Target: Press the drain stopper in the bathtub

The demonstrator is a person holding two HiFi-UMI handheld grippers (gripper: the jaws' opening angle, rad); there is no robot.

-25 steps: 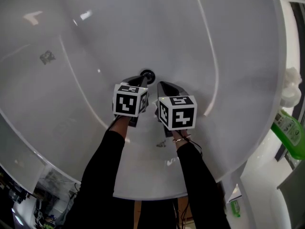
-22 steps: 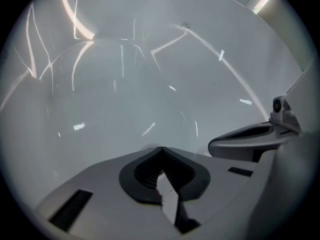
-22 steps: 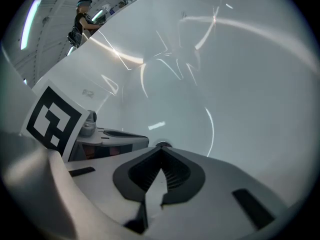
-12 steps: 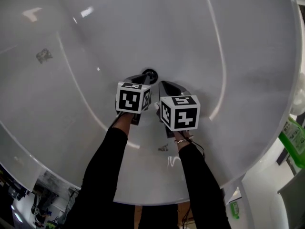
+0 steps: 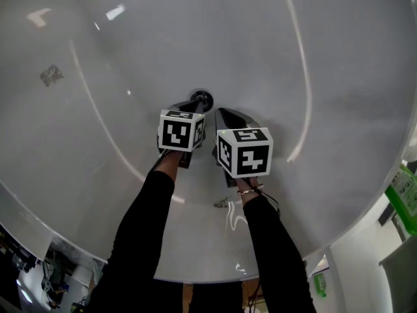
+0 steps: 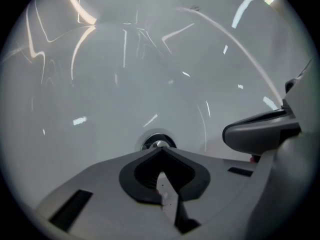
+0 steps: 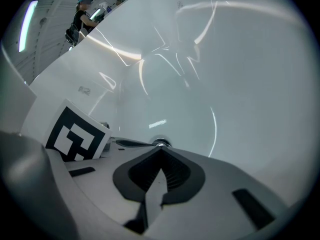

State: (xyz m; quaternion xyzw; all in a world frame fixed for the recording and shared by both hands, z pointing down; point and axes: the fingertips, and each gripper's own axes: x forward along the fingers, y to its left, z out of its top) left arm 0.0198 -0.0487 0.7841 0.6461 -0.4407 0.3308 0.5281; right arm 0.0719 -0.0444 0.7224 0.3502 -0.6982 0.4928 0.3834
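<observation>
The round chrome drain stopper (image 5: 202,99) sits in the floor of the white bathtub (image 5: 326,57). My left gripper (image 5: 196,105) is shut, with its tip right at the near edge of the stopper; whether it touches I cannot tell. In the left gripper view the stopper (image 6: 157,143) shows just past the closed jaw tips (image 6: 159,151). My right gripper (image 5: 220,115) is shut too and hovers just right of the stopper, beside the left one. The right gripper view has the stopper (image 7: 160,143) peeking over its closed tips (image 7: 161,150).
The tub's curved walls rise on all sides, with the near rim (image 5: 195,276) under the person's black sleeves. A green bottle (image 5: 405,197) stands outside the tub at the right. A small grey mark (image 5: 51,75) is on the left wall.
Both grippers stay in nearly the same places by the stopper. The head view has shifted slightly further over the tub.
</observation>
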